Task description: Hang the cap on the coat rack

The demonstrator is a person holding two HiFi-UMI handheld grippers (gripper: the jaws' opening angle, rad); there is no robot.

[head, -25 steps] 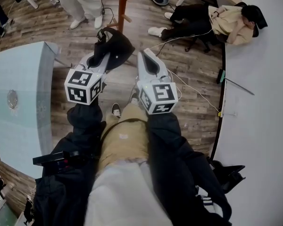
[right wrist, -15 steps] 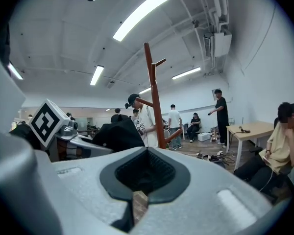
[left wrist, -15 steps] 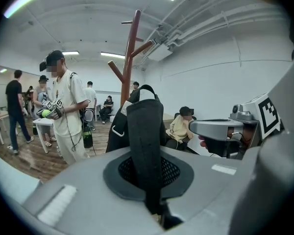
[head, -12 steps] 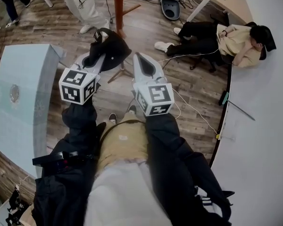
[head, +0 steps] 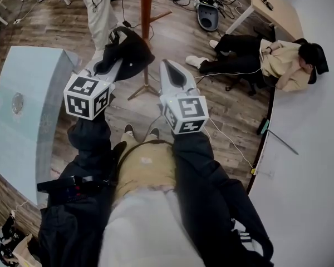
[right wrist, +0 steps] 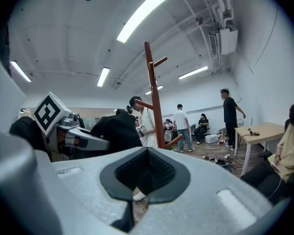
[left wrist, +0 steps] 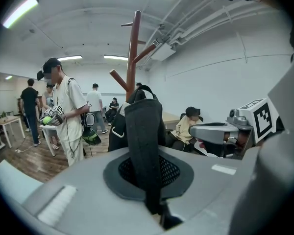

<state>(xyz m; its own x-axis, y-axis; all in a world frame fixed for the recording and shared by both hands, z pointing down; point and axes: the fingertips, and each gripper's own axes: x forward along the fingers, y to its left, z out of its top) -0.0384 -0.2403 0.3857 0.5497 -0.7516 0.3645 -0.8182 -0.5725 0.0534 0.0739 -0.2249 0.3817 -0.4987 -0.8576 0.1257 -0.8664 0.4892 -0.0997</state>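
A black cap (head: pixel 132 50) hangs from my left gripper (head: pixel 113 64), which is shut on its brim. In the left gripper view the brim (left wrist: pixel 144 141) stands up between the closed jaws and the cap's crown rises behind it. The red-brown wooden coat rack (head: pixel 146 7) stands just beyond the cap. Its pole and upward pegs (left wrist: pixel 133 58) show behind the cap, and its pole (right wrist: pixel 155 99) shows left of centre in the right gripper view. My right gripper (head: pixel 168 67) is held level beside the left one, shut and empty. From it I see the cap (right wrist: pixel 116 130) at the left.
A pale blue table (head: pixel 19 107) is at my left. One person stands beside the rack (head: pixel 103 7) and another sits on the floor at the right (head: pixel 267 54). Cables (head: pixel 228 135) trail across the wooden floor. A white wall (head: pixel 312 166) curves along the right, with a desk (head: pixel 275 7) at the back.
The rack's foot and the floor have slid down the head view, so the rack is closer. Both grippers have kept their pose, and the cap is still held in the left one.
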